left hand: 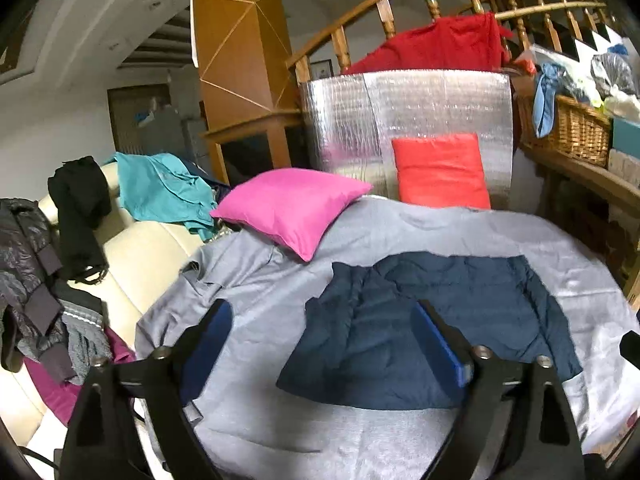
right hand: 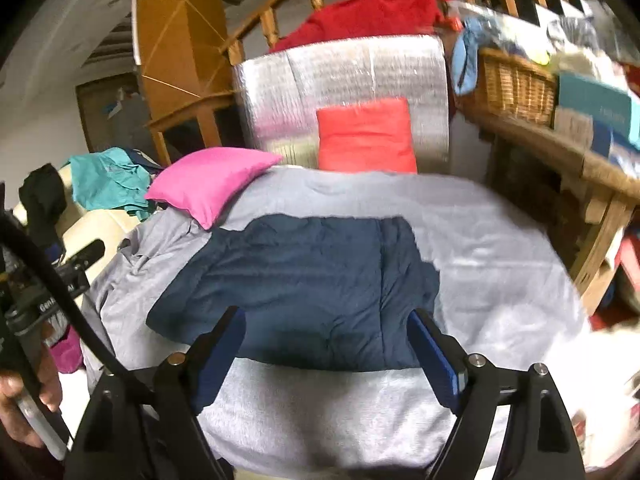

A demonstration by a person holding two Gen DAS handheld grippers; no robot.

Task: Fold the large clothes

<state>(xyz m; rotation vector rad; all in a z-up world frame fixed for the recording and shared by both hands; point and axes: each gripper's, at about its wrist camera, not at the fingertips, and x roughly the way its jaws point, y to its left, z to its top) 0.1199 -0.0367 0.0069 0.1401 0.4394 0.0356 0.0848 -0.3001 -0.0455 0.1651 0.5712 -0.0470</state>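
Note:
A dark navy padded garment (left hand: 424, 320) (right hand: 304, 288) lies flat on the grey sheet (left hand: 360, 432) (right hand: 480, 272), folded to a broad block. My left gripper (left hand: 320, 312) hangs above its left part, jaws wide apart with nothing between the blue pads. My right gripper (right hand: 326, 320) hovers over the garment's near edge, also open and empty. At the left edge of the right wrist view a hand (right hand: 24, 408) holds the other gripper's black body (right hand: 44, 280).
A pink cushion (left hand: 292, 208) (right hand: 212, 184) and a red cushion (left hand: 440, 172) (right hand: 366, 136) sit at the sheet's far end against a silver foil panel (left hand: 404, 112). Loose clothes (left hand: 160, 188) pile on a cream sofa (left hand: 152, 248) at left. A wicker basket (left hand: 572, 132) stands on a wooden shelf at right.

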